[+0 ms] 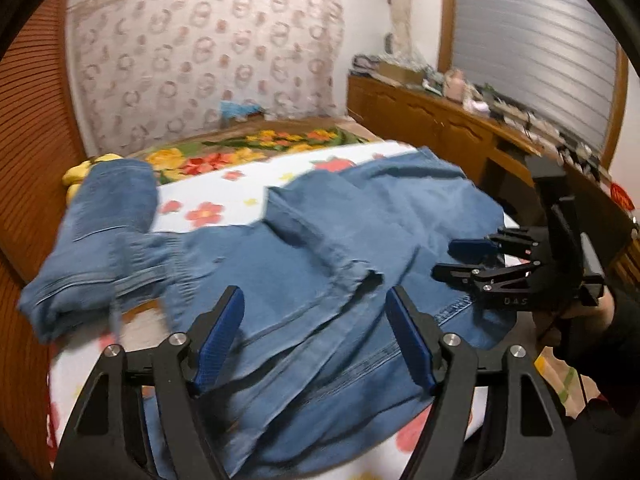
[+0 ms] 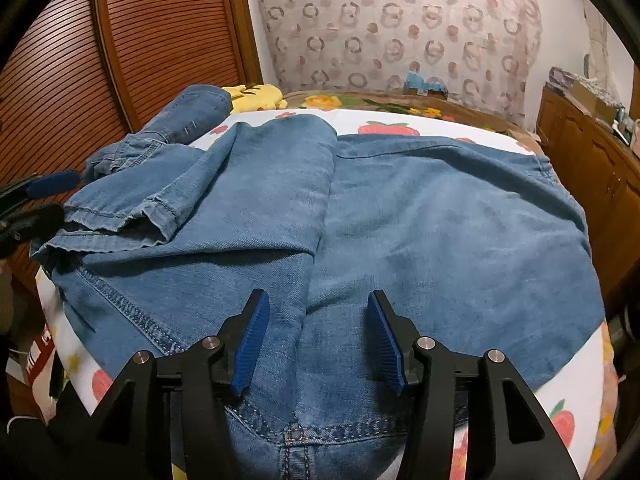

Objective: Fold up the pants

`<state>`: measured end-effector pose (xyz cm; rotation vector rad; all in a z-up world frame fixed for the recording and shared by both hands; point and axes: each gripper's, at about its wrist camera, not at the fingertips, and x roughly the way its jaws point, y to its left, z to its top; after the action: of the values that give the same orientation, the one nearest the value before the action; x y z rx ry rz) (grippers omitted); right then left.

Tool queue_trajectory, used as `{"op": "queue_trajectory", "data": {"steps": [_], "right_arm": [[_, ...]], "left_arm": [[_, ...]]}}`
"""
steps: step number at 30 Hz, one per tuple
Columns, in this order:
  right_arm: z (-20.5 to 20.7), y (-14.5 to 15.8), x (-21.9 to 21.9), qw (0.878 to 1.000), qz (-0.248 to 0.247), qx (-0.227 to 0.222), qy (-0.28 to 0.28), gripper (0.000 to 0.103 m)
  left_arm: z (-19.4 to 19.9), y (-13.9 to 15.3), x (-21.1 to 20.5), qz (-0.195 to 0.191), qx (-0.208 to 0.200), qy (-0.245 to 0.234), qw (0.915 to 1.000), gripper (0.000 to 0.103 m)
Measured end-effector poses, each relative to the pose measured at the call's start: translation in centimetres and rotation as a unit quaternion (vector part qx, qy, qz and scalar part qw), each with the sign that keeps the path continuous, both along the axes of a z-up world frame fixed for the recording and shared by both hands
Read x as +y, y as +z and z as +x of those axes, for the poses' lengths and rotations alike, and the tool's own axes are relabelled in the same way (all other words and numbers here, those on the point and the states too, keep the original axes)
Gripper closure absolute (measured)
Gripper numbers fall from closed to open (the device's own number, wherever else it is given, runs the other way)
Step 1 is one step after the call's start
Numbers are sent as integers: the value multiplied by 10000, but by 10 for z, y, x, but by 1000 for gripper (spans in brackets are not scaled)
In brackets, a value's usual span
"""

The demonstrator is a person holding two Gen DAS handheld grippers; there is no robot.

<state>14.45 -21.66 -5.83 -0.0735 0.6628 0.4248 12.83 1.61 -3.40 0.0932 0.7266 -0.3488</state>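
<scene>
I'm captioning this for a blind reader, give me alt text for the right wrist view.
Blue jeans lie spread on a bed with a flowered sheet, one leg folded back across the rest. The right gripper hovers above them, jaws open and empty. A yellow plush toy sits at the far left.

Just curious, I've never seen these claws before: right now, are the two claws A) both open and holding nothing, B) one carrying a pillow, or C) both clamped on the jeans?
A: the left claw and right claw both gape open above the jeans, gripping nothing.
</scene>
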Motion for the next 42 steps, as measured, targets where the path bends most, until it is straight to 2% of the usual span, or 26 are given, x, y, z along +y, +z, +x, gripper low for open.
{"op": "queue_trajectory", "data": {"steps": [6, 8, 9, 10, 11, 14, 21, 24, 27, 30, 32, 34, 37, 42], "right_arm": [[-1, 0, -1, 10000, 44, -16, 8, 50], [-1, 0, -4, 10000, 87, -4, 15, 50], [-1, 0, -5, 9999, 103, 1, 18, 50], [-1, 0, -6, 9999, 119, 7, 21, 50], [-1, 0, -6, 9999, 128, 12, 24, 50], [-1, 0, -7, 9999, 147, 10, 28, 50], [-1, 0, -9, 9999, 148, 17, 29, 49], [-1, 3, -10, 9999, 173, -9, 3, 49], [-3, 5, -9, 9998, 176, -42, 5, 49], [-7, 4, -9, 9999, 158, -27, 41, 49], [-9, 4, -7, 9999, 152, -18, 61, 49], [-11, 4, -7, 9998, 167, -7, 105, 49], [-15, 5, -7, 9997, 180, -21, 180, 49], [-26, 4, -8, 9994, 226, 1, 281, 49]], "left_arm": [[26, -19, -28, 411, 269, -196, 9986, 54], [32, -21, -33, 579, 305, -187, 9977, 68], [33, -21, -33, 586, 276, -203, 9977, 72], [32, -19, -31, 587, 204, -217, 9978, 84], [30, -15, -30, 620, 138, -196, 9978, 90], [27, 0, -14, 593, -73, -53, 9982, 96], [34, 30, 58, 526, -354, 758, 9951, 97], [40, 34, 86, 528, -386, 1063, 9922, 97], [49, 33, 110, 587, -351, 1370, 9882, 97], [58, 24, 125, 852, -125, 1744, 9809, 96], [56, 18, 131, 832, -59, 1813, 9799, 86], [50, 13, 136, 635, 29, 1775, 9821, 78], [38, 8, 135, 496, -7, 1712, 9840, 59], [12, 3, 126, 321, -90, 1566, 9871, 57]]}}
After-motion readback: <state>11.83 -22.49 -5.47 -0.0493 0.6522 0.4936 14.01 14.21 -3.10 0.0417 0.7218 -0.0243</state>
